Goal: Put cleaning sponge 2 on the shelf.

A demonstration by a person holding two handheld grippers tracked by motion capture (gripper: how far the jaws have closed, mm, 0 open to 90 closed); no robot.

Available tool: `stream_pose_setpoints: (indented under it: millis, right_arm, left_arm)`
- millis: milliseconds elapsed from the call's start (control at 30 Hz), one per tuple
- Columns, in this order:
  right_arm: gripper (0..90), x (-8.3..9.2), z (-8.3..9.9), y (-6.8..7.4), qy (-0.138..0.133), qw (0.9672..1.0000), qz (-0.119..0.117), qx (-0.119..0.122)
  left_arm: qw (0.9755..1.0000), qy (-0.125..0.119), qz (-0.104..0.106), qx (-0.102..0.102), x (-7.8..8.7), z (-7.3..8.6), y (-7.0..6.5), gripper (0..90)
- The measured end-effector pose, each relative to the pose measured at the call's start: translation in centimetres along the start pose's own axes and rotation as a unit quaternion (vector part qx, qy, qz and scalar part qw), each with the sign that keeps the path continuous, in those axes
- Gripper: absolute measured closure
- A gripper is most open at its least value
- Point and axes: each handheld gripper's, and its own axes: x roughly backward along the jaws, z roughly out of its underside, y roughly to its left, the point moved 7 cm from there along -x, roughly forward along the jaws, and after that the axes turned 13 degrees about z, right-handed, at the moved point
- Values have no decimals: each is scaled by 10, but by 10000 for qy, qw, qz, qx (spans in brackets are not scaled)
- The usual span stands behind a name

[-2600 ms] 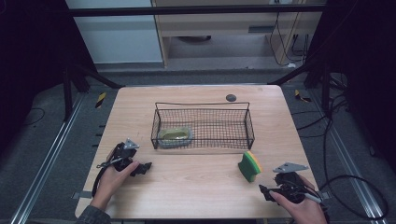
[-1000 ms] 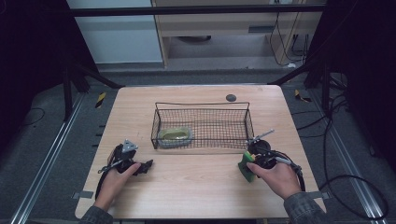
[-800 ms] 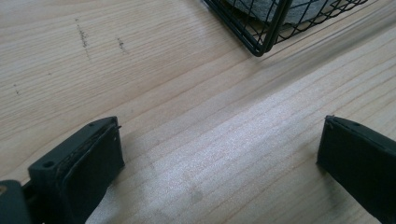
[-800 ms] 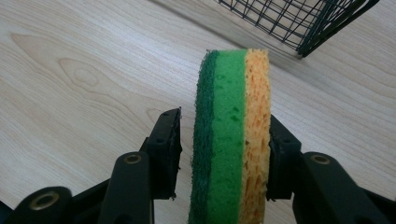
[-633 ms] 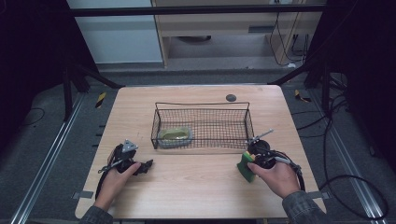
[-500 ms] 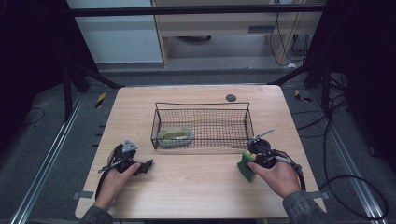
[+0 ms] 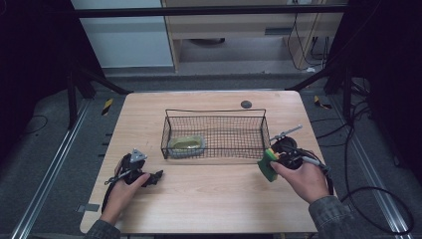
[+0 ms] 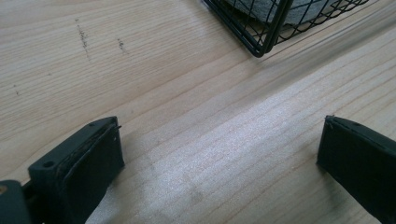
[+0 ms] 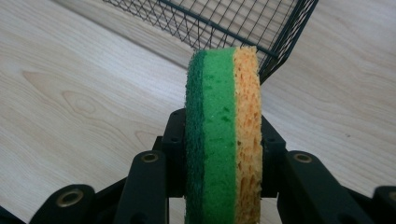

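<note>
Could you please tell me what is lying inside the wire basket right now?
One greenish-yellow sponge-like item lies at the left end of the wire basket; its underside is hidden.

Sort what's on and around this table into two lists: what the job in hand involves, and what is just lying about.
In the job, judging by the grasp:
- sponge, clamped on edge in the right gripper
- wire basket, beside it, already holding a greyish item
- left gripper, open, resting on the table

Lying about:
- dark round disc behind the basket
- yellow-black pieces on the floor
</note>
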Motion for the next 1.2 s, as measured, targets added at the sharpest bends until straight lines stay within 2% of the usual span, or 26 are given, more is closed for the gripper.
stream_pose_setpoints:
  millis: [300, 367, 467, 500, 567, 633, 700, 767, 933, 1200]
  right_arm:
    - [648, 26, -26, -14, -311, 9994, 58, -115]
    - [648, 33, -38, -19, -418, 9990, 140, -122]
    - [648, 37, -44, -22, -461, 9986, 190, -150]
    - [648, 40, -53, -27, -511, 9982, 265, -153]
    - [648, 41, -56, -28, -541, 9980, 281, -151]
    - [648, 45, -68, -34, -621, 9972, 371, -198]
    - [648, 46, -71, -35, -624, 9971, 384, -215]
    - [648, 48, -85, -40, -744, 9958, 467, -254]
    - [648, 48, -102, -46, -846, 9940, 607, -326]
    - [648, 42, -119, -52, -854, 9928, 758, -366]
  left_arm:
    - [10000, -24, -1, 17, 0, 0, 0, 0]
    - [10000, -22, -8, 7, 0, 0, 0, 0]
    - [10000, -18, -6, -2, 0, 0, 0, 0]
    - [10000, -17, -5, 0, 0, 0, 0, 0]
    - [10000, -16, -4, 1, 0, 0, 0, 0]
    - [10000, -2, -4, 0, 0, 0, 0, 0]
    - [10000, -4, -5, 1, 0, 0, 0, 0]
    - [10000, -3, -5, 2, 0, 0, 0, 0]
    - [10000, -3, -7, 3, 0, 0, 0, 0]
    - [10000, -4, -12, -2, 0, 0, 0, 0]
